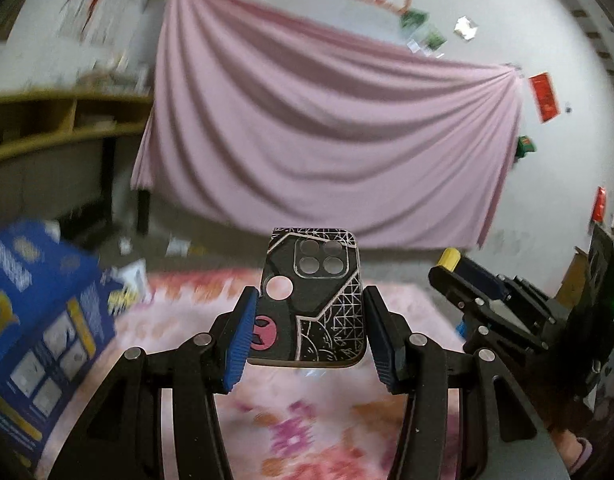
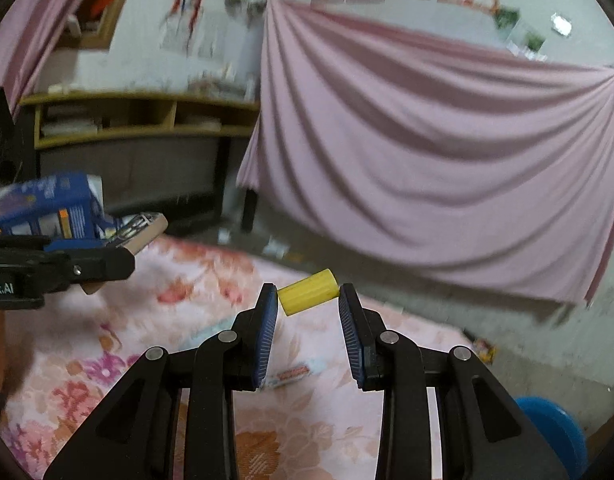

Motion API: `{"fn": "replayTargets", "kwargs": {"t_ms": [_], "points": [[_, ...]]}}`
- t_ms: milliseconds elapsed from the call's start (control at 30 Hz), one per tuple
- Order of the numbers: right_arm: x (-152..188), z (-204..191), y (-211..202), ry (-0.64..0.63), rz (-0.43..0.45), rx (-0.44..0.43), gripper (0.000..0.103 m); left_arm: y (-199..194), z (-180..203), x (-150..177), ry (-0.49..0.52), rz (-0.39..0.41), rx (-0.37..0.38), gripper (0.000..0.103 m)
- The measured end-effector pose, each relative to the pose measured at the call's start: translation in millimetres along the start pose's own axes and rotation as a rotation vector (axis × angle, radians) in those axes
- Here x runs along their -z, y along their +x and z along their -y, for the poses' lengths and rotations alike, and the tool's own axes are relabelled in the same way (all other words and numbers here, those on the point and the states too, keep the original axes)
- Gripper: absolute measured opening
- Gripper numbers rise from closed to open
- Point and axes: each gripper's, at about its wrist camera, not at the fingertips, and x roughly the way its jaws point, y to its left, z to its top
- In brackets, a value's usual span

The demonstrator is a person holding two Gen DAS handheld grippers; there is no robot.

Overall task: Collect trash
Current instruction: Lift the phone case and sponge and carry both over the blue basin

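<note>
Left gripper (image 1: 309,326) clamped on the side edges of a black patterned phone case (image 1: 313,300), right gripper (image 2: 309,318) pinching a yellow cylinder (image 2: 307,292) by its ends, both lifted above the floral bedspread (image 2: 139,340), blue box (image 1: 35,312) close at left, pink drape (image 1: 327,128) well beyond.

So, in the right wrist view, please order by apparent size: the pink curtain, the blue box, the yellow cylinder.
1. pink curtain
2. blue box, partly cut off by the left gripper
3. yellow cylinder, smallest even though nearest, between the right gripper fingers
</note>
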Motion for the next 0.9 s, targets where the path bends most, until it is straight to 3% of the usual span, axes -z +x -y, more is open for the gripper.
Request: {"fn": "replayTargets", "kwargs": {"t_ms": [167,433,733,900], "points": [[-4,20,-37,0.095,0.156,0.033,0.029,-18,40,-17,0.071,0.111,0.041,0.046],[-9,56,-97,0.162,0.338,0.108,0.029,-38,90,-35,0.222,0.201,0.06,0.046],[6,102,-143,0.185,0.407,0.23,0.029,-32,158,-31,0.328,0.22,0.131,0.046],[18,124,-164,0.207,0.41,0.294,0.029,-21,194,-25,0.363,0.182,0.188,0.046]]}}
